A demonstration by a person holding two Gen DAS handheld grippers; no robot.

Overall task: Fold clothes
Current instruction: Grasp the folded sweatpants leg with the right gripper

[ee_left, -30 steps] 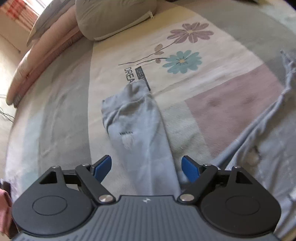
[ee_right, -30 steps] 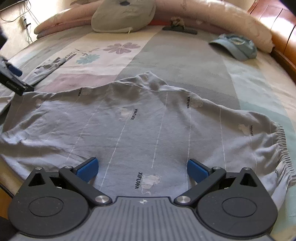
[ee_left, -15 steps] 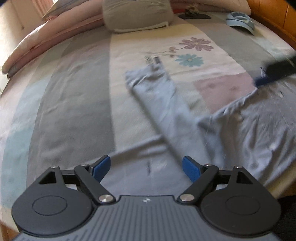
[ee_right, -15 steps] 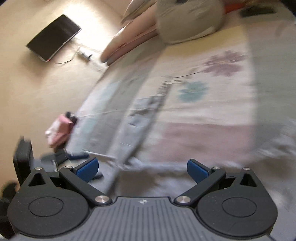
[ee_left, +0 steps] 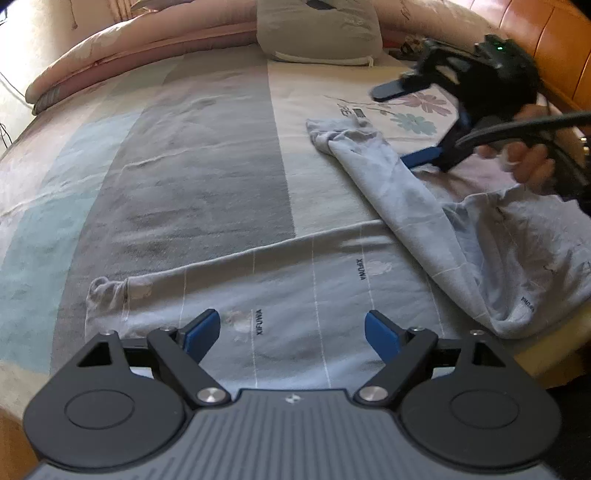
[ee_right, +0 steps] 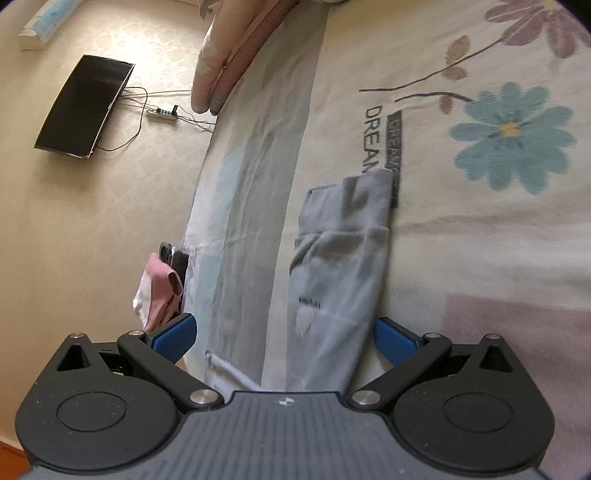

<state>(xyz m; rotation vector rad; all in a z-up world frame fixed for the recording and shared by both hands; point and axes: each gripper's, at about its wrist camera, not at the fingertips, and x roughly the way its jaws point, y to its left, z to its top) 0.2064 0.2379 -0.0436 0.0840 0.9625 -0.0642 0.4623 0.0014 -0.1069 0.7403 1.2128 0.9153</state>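
Observation:
Pale blue-grey trousers (ee_left: 314,291) lie spread on the patterned bed sheet (ee_left: 192,177). The near leg runs left to its gathered cuff (ee_left: 107,295). My left gripper (ee_left: 291,325) hovers open over this leg, nothing between its blue pads. The far leg (ee_left: 388,184) angles up toward the flower print. My right gripper (ee_left: 410,123), held by a hand (ee_left: 532,166), hangs open above it. In the right wrist view the same leg (ee_right: 340,280) runs away between the open right gripper's (ee_right: 282,328) pads to its cuff (ee_right: 351,199), untouched.
A grey pillow (ee_left: 317,29) and a rolled pink quilt (ee_left: 147,37) lie at the bed's head by a wooden headboard (ee_left: 546,44). On the floor beside the bed are a black screen (ee_right: 85,107), a power strip (ee_right: 160,110) and pink clothes (ee_right: 159,291).
My left gripper has swung from the far leg to above the near leg. My right gripper has left the trousers' body and turned onto the far leg. Both stayed open.

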